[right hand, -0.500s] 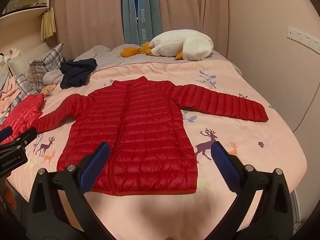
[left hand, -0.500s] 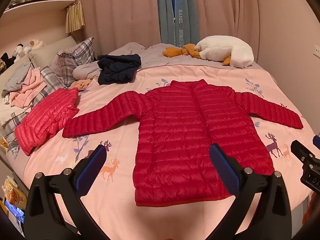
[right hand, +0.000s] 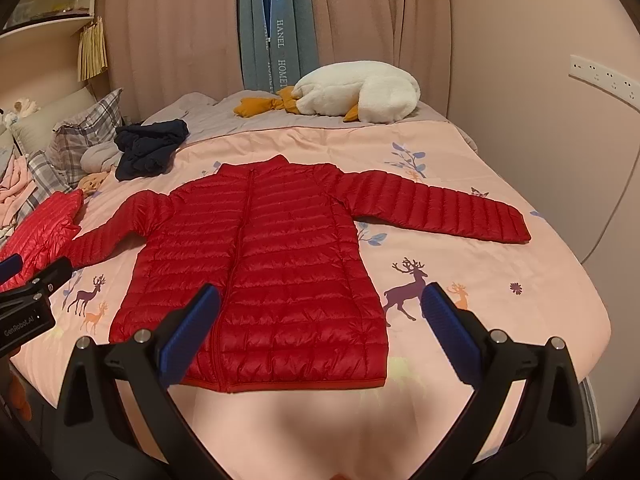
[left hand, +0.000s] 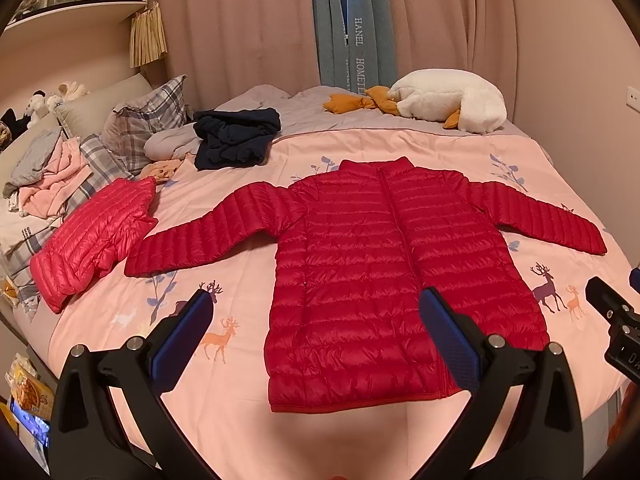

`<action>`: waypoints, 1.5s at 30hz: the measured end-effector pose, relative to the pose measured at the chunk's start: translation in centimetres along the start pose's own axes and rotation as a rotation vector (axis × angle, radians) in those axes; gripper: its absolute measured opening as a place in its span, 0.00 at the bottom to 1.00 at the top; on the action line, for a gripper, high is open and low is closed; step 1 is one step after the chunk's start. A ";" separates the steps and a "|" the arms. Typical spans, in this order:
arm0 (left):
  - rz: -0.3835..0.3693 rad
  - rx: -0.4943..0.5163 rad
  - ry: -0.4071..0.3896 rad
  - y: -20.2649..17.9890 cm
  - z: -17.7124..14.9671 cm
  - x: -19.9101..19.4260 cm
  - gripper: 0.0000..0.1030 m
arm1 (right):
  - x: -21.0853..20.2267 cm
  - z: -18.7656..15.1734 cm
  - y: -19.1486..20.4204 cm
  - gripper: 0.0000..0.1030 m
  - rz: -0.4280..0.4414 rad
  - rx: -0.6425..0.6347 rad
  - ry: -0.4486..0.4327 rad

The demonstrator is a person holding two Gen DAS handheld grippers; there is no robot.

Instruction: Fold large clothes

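A red quilted puffer jacket [left hand: 384, 264] [right hand: 272, 256] lies flat and front-up on the pink bed cover, zipped, with both sleeves spread out to the sides. My left gripper [left hand: 316, 312] hovers open above the hem's left part, nothing between its blue pads. My right gripper [right hand: 320, 308] hovers open above the hem's right part, also empty. Each gripper's tip shows at the edge of the other's view. Neither touches the jacket.
A folded pink-red puffer jacket [left hand: 92, 240] lies left of the sleeve. A dark navy garment [left hand: 236, 138], plaid pillows [left hand: 148, 120] and a clothes pile [left hand: 44, 176] sit at the back left. A white goose plush [left hand: 448, 102] lies by the curtains. A wall runs along the right [right hand: 560, 120].
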State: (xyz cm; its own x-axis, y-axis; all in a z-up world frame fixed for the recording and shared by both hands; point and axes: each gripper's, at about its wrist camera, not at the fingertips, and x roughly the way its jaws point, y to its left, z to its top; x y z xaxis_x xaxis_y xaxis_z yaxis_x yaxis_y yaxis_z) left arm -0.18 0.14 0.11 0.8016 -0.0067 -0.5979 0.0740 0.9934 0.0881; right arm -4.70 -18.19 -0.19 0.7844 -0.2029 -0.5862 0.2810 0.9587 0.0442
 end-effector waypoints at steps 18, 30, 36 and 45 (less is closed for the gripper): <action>0.005 0.000 -0.013 -0.1 -0.2 0.0 0.99 | -0.1 0.0 -0.2 0.98 -0.001 -0.001 -0.004; 0.004 0.001 -0.009 -0.1 -0.3 0.0 0.99 | -0.3 0.0 -0.2 0.98 -0.003 0.000 -0.007; 0.005 0.001 -0.017 -0.1 -0.2 0.0 0.99 | -0.3 -0.1 -0.2 0.98 -0.004 -0.001 -0.008; -0.033 -0.008 -0.026 -0.4 -0.7 0.9 0.99 | -0.3 -0.1 -0.3 0.98 0.009 0.008 -0.006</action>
State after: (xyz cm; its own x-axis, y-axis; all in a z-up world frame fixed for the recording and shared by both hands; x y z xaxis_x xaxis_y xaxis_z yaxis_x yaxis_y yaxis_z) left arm 0.08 -0.14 -1.06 0.8142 -0.0419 -0.5791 0.0955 0.9935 0.0623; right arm -5.05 -18.40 -0.12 0.7900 -0.1959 -0.5810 0.2785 0.9588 0.0553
